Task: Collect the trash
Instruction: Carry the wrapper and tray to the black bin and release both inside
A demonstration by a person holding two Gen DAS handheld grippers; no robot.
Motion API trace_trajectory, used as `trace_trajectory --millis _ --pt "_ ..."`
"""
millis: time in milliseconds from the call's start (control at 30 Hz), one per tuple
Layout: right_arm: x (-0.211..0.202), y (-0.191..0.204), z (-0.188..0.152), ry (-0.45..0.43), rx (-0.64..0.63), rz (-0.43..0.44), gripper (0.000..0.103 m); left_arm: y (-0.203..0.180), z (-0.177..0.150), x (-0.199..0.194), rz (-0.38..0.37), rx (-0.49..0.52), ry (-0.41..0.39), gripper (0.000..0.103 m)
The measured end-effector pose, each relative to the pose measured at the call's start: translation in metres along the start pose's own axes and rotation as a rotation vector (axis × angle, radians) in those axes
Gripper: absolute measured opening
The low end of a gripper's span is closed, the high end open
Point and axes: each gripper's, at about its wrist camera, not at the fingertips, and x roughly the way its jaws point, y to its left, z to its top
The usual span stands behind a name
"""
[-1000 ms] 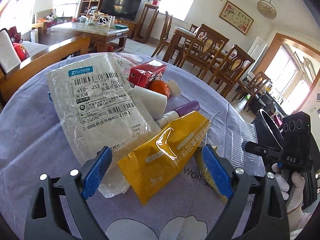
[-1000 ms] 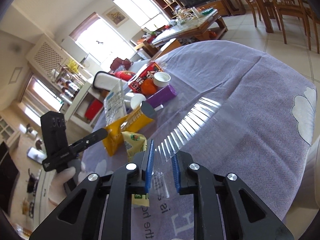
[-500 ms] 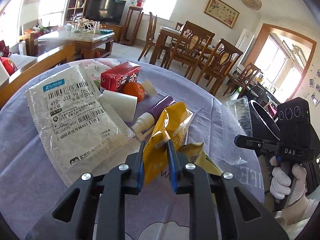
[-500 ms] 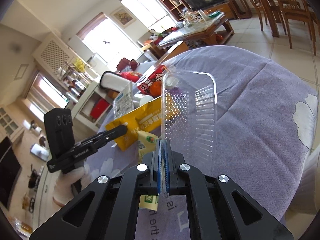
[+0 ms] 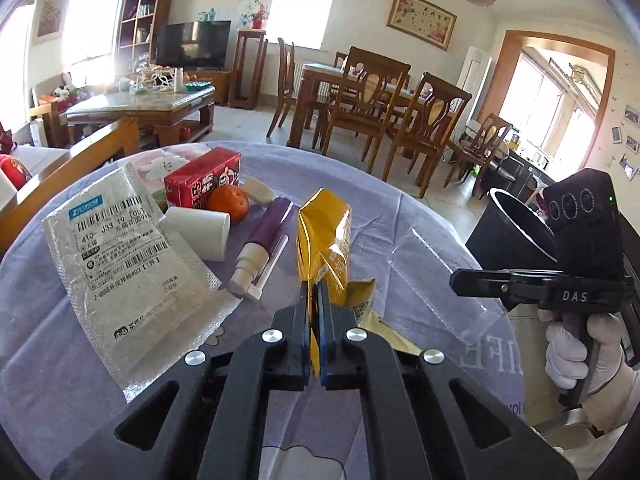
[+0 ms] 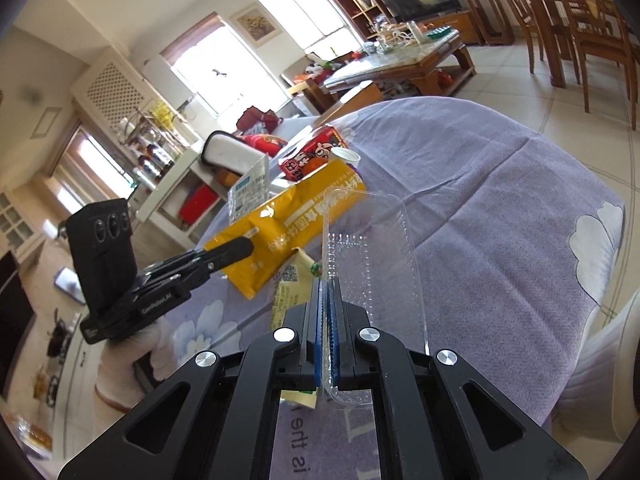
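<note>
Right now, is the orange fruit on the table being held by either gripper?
No. The orange fruit lies untouched beside the red carton, while the left gripper clamps the yellow packet.

both wrist views close over shared tablecloth, facing downward

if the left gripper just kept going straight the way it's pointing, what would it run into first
The left gripper, shut on the yellow pouch, aims across the table. Pushing on, it would probably meet the purple spray bottle first, though depth is hard to judge.
</note>
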Motion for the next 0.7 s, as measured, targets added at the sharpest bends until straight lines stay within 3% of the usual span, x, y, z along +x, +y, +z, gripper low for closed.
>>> trace_trajectory --millis 200,333,533,700 --pt "-0.021 -0.007 0.003 -0.050 0.014 0.023 0.004 -0.018 0.014 -0.032 -0.024 -0.001 -0.126 0.003" --pt "-0.046 -0.014 0.007 -0.093 0.018 0.031 0.004 -0.043 0.026 -0.043 -0.059 0.027 -0.166 0.004" --pt "-0.107 -0.037 0.009 -0.194 0.028 -0.009 0.004 -0.090 0.042 -0.034 -0.146 0.069 -0.197 0.004" --pt "-0.172 -0.068 0.002 -0.319 0.061 -0.094 0.004 -0.141 0.053 -0.007 -0.242 0.105 -0.212 0.004"
